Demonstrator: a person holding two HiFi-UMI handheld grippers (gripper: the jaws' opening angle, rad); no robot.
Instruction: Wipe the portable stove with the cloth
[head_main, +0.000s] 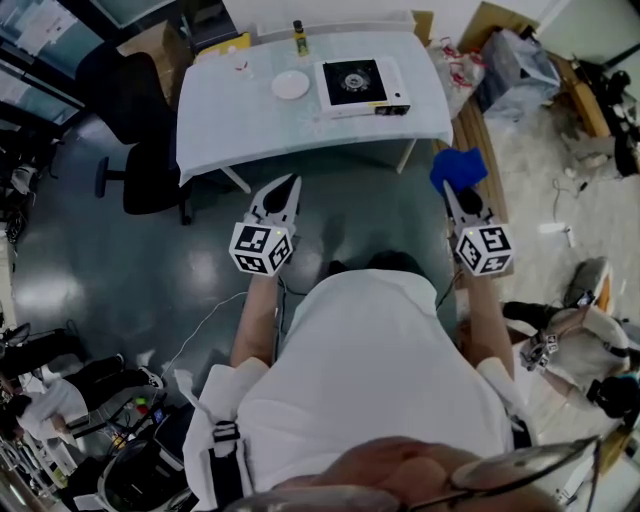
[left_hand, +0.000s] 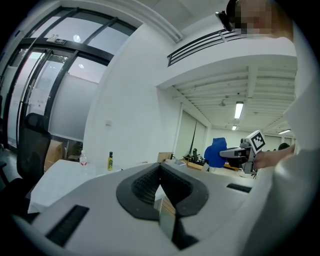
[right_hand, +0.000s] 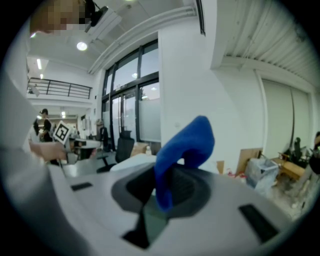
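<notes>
Two grippers hang short of the counter (head_main: 225, 125), well apart from the portable stove (head_main: 362, 85). The stove sits on the counter's far right part and is a flat white box with a black square burner top. The right gripper (head_main: 447, 190) has its fingers pinching a bright blue cloth (head_main: 458, 167), bunched and sticking up past the tips. The left gripper (head_main: 293, 181) has its fingers pressed together on nothing.

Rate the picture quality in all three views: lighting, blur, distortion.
Head view: dim and darker toward the corners, with the table edges bowed and a soft sheen on the floor. Left gripper view: strong fisheye, black corners, ceiling lamp blown out. Right gripper view: same fisheye, and the blue cloth close to the lens looks slightly soft.
</notes>
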